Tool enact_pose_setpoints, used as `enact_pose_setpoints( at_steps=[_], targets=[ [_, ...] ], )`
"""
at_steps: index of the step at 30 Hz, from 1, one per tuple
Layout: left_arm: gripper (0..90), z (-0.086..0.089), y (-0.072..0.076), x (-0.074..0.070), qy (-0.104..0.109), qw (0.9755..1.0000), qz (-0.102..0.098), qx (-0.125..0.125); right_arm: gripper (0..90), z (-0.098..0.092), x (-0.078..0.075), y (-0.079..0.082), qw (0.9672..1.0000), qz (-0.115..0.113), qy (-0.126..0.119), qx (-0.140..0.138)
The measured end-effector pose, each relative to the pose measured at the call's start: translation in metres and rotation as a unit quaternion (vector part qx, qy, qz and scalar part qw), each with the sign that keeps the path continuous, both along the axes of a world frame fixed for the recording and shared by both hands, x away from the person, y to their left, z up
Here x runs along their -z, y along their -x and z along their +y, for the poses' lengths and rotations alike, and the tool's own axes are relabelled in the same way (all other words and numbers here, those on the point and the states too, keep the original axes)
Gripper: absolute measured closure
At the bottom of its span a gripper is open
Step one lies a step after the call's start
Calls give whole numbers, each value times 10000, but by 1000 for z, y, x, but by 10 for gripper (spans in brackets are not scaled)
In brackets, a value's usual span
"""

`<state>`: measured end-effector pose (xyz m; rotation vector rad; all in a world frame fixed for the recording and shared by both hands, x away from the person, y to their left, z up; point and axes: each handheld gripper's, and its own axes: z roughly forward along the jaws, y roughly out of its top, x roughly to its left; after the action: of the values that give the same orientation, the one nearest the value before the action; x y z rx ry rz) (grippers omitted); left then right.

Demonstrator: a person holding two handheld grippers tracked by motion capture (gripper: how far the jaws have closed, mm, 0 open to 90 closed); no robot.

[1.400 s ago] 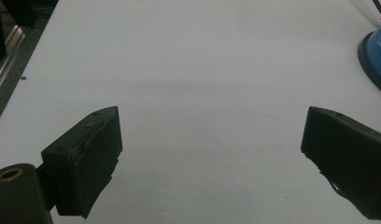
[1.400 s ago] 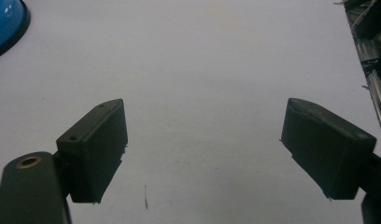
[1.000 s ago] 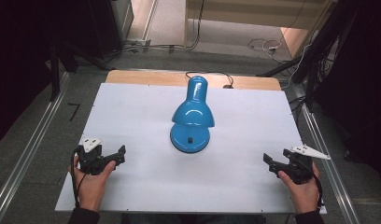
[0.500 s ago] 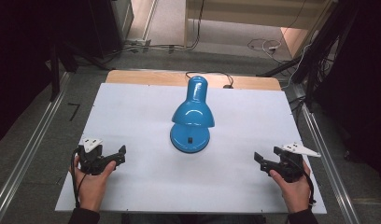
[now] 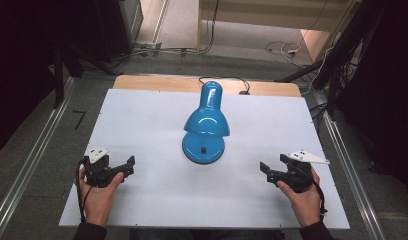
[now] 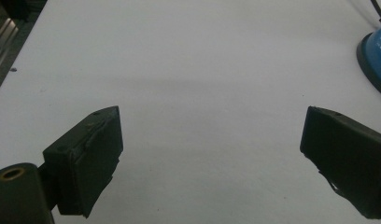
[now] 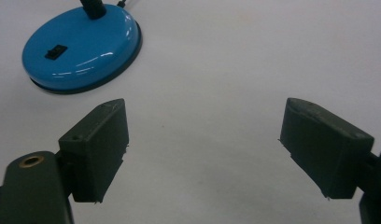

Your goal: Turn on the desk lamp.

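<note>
Blue and glossy, a desk lamp [image 5: 206, 125] stands in the middle of the white worktop [image 5: 142, 120]. Its round base [image 5: 203, 148] sits flat on the sheet, with a small black switch [image 5: 203, 149] on top, and the shade [image 5: 207, 122] bends over the base, its narrow end pointing toward the far edge. A black cord [image 5: 227, 80] runs from behind the lamp across the bare wooden strip [image 5: 157, 82] at the back of the worktop.

Down at the near left, the person's left hand [image 5: 98, 192] holds the left claw [image 5: 126, 166] low over the sheet, angled toward the lamp. Its jaws are spread wide with nothing between them. In the left gripper view the bare white surface lies between the two black pads [image 6: 93, 158], and the edge of the lamp's base [image 6: 376, 58] shows at the far right, well apart from them.

At the near right, the right hand [image 5: 303, 197] holds the right claw [image 5: 268, 171], pointing left and inward toward the lamp. A grey three-cornered plate [image 5: 306, 158] sits on top of it. Its jaws too stand wide apart and hold nothing. In the right gripper view the lamp base [image 7: 81, 46] lies up and to the left of the pads [image 7: 101, 149], near but not touching.

Grey carpet [image 5: 37, 150] and metal rails [image 5: 32, 165] flank the worktop on both sides.
</note>
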<state>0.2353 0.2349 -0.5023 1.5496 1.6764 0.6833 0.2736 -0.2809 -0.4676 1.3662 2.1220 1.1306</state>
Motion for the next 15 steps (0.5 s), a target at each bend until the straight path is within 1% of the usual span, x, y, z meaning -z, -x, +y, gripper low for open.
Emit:
enact_pose_setpoints(
  at_steps=[3, 4, 5, 7, 8, 9, 10, 11, 12, 13, 15],
  targets=[
    [61, -1, -1, 1, -1, 10000, 23, 30, 140, 3, 0, -1, 10000, 10, -37, -32],
    [61, -1, -1, 0, 18, 10000, -1, 50, 140, 7, -1, -1, 10000, 6, -25, -61],
    [61, -1, 0, 0, 29, 10000, -22, 64, 144, 8, -1, -1, 9999, 17, -79, -63],
    [61, -2, -1, 0, -4, 10000, -8, 91, 152, 13, -2, -1, 9999, -12, -52, -104],
    [61, -2, 0, 0, 46, 9999, -20, 96, 152, 15, -1, -2, 9999, 32, -100, -114],
    [61, -2, -1, 0, 49, 9999, -23, 102, 152, 17, -1, -3, 9997, 62, -172, -144],
    [61, -3, -1, 1, 11, 9999, -8, 128, 152, 17, -1, -3, 9997, 62, -172, -144],
    [61, -3, -1, 0, 34, 9999, -14, 135, 153, 20, -1, -4, 9996, 65, -194, -173],
    [60, -4, -1, 0, 70, 9999, -28, 131, 153, 26, -1, -6, 9996, 81, -154, -234],
    [60, -4, -2, 0, 24, 9999, -19, 165, 152, 29, -1, -7, 9995, 78, -175, -266],
    [60, -5, -2, 0, 48, 9998, -21, 176, 152, 32, -1, -7, 9994, 53, -139, -304]
  ],
)
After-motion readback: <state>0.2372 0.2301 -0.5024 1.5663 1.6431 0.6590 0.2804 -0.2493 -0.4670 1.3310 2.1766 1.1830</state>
